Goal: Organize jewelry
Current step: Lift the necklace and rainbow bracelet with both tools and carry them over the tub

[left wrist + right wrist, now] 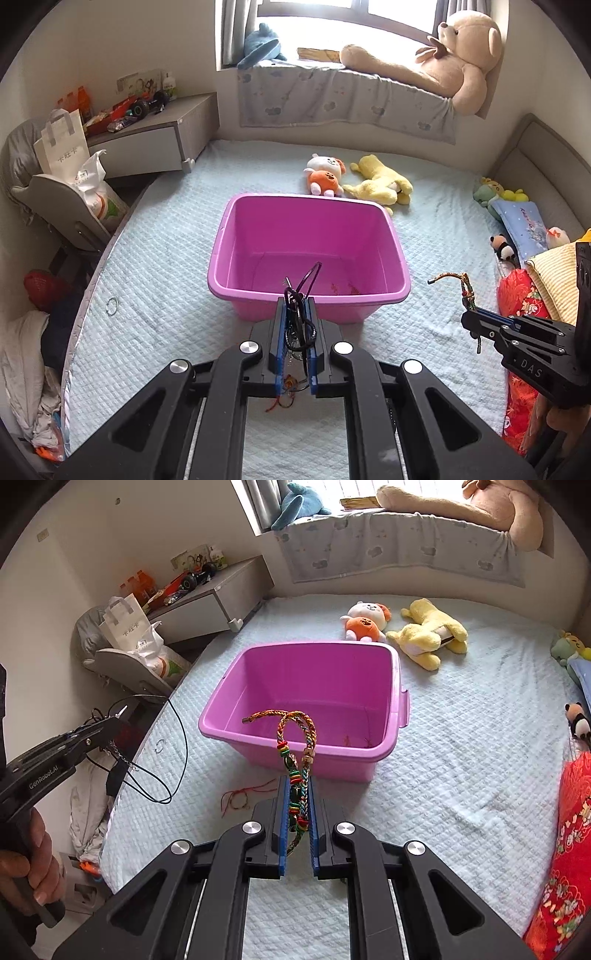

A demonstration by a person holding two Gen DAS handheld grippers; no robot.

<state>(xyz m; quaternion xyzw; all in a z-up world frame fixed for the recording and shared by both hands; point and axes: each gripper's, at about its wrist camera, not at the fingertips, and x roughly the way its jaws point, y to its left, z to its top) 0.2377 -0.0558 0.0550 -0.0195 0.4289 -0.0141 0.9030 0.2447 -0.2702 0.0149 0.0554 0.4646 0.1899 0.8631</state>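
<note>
- We hold the left gripper (297, 306) just before the near wall of the pink bin (221, 251), its blue pads (281, 332) closed tight on a bundle of black cord (301, 328).
- One loop of that cord rises past the fingertips toward the bin's rim; a bit of chain and a small orange piece hang down between the fingers, lower in the left view.
- From the right view, the left gripper (114, 722) sits left of the bin (384, 753), with the cord (181, 738) drooping in a long loop below it and a short chain (120, 755) dangling under the fingers.
- The right gripper (297, 786) has its pads (283, 812) pressed together on a braided bracelet (295, 723) in red, yellow and green, with coloured beads strung on it.
- The bracelet arches up out of the fingers and over the bin's near rim, its metal-tipped end pointing left.
- In the left view we see the right gripper (469, 315) to the right of the bin, the bracelet (452, 277) curling above it.
- On the bed (461, 775), a red string (240, 797) lies loose near the bin's near left corner.
- A small ring (112, 305) lies on the bed near its left edge.
- Inside the bin we see a few small reddish bits (343, 287) on the floor, too small to identify.
- Two plush toys (325, 175) lie beyond the bin.
</note>
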